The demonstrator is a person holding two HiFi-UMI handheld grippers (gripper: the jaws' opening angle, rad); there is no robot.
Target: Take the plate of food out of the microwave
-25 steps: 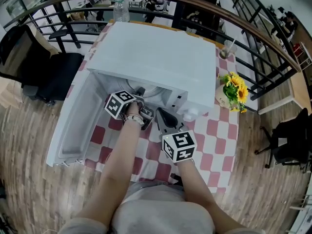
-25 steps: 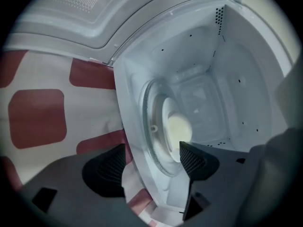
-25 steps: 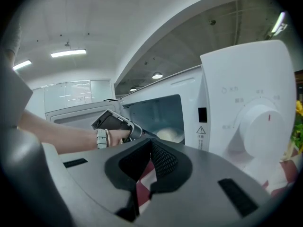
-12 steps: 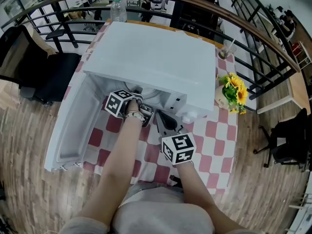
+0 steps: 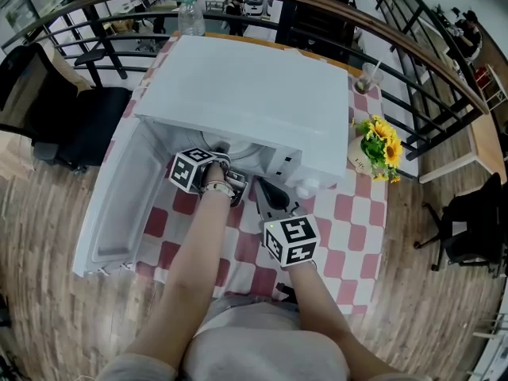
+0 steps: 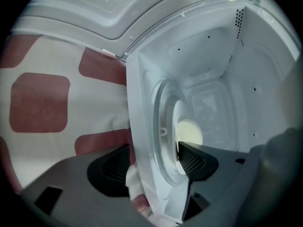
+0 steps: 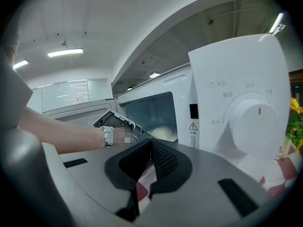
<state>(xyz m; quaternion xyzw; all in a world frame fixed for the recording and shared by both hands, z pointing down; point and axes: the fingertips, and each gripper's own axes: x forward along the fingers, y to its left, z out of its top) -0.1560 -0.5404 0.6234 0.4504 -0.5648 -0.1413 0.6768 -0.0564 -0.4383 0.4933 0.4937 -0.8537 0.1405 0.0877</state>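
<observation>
The white microwave (image 5: pixel 246 94) stands on a red-and-white checked tablecloth with its door (image 5: pixel 119 205) swung open to the left. In the left gripper view a white plate (image 6: pixel 179 119) carrying a pale round piece of food (image 6: pixel 190 131) rests on the glass turntable (image 6: pixel 161 126) inside. My left gripper (image 6: pixel 151 164) is open at the cavity mouth, one finger over the plate's near rim, the other outside the sill. It reaches into the opening in the head view (image 5: pixel 223 149). My right gripper (image 5: pixel 259 183) is shut and empty, in front of the microwave (image 7: pixel 150 150).
The control panel with its dial (image 7: pixel 248 119) is right of the opening. A sunflower pot (image 5: pixel 377 143) and a drink cup (image 5: pixel 367 78) stand right of the microwave, a water bottle (image 5: pixel 189 14) behind it. A black chair (image 5: pixel 75 121) and a railing (image 5: pixel 413 54) border the table.
Hardly anything: the head view shifted a little, and both grippers keep their places at the microwave's front.
</observation>
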